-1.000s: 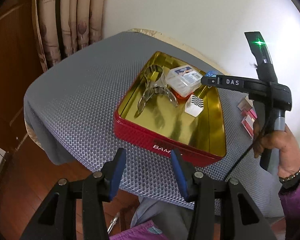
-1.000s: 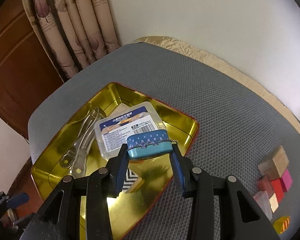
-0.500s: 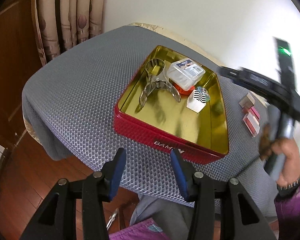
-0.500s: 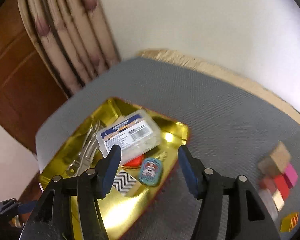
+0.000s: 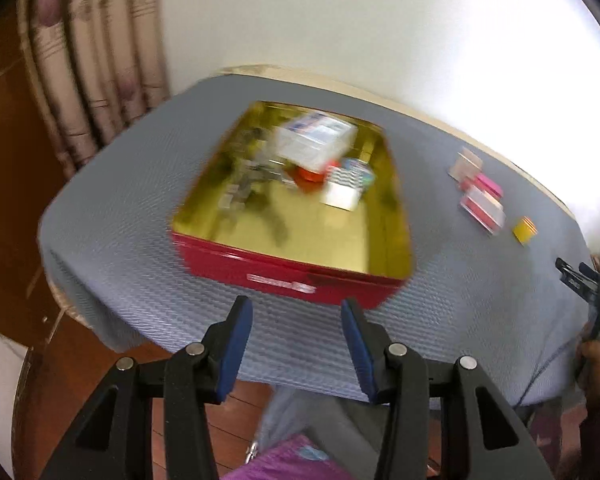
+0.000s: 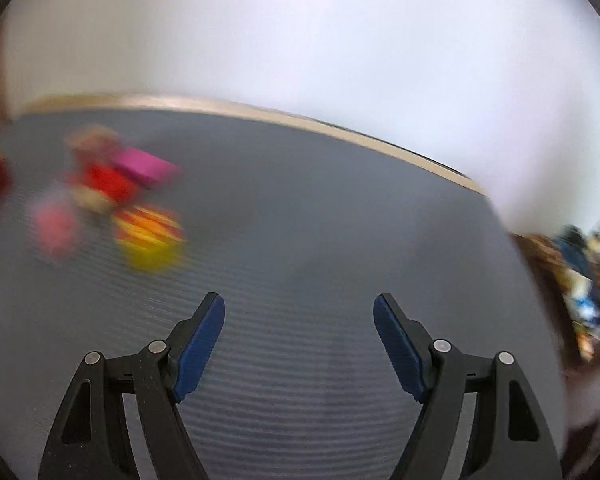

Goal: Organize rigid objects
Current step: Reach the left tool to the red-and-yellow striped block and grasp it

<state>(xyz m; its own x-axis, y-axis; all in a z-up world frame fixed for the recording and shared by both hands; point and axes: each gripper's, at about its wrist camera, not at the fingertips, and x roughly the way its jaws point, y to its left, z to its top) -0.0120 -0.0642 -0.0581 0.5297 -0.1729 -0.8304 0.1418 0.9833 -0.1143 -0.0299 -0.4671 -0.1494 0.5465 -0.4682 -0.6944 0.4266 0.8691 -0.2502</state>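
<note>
A red tin with a gold inside (image 5: 284, 272) stands on the grey mat. It holds a clear plastic box (image 5: 316, 138), metal tongs (image 5: 248, 176), a zigzag-patterned block (image 5: 342, 192) and a small blue tin (image 5: 360, 170), all blurred. My left gripper (image 5: 296, 344) is open and empty, in front of the tin's near wall. My right gripper (image 6: 298, 344) is open and empty above bare mat, right of a blurred cluster of small blocks (image 6: 112, 184) and a yellow striped piece (image 6: 148, 236). The cluster also shows in the left wrist view (image 5: 480, 196).
The grey mat (image 6: 300, 208) covers a table against a white wall. Curtains (image 5: 88, 80) hang at the back left. The right hand-held gripper (image 5: 592, 280) shows at the table's right edge. Wooden floor lies below the front edge.
My right gripper let go of the small blue tin into the red tin, opened wide and swung right toward the block cluster. My left gripper stayed open and shifted slightly.
</note>
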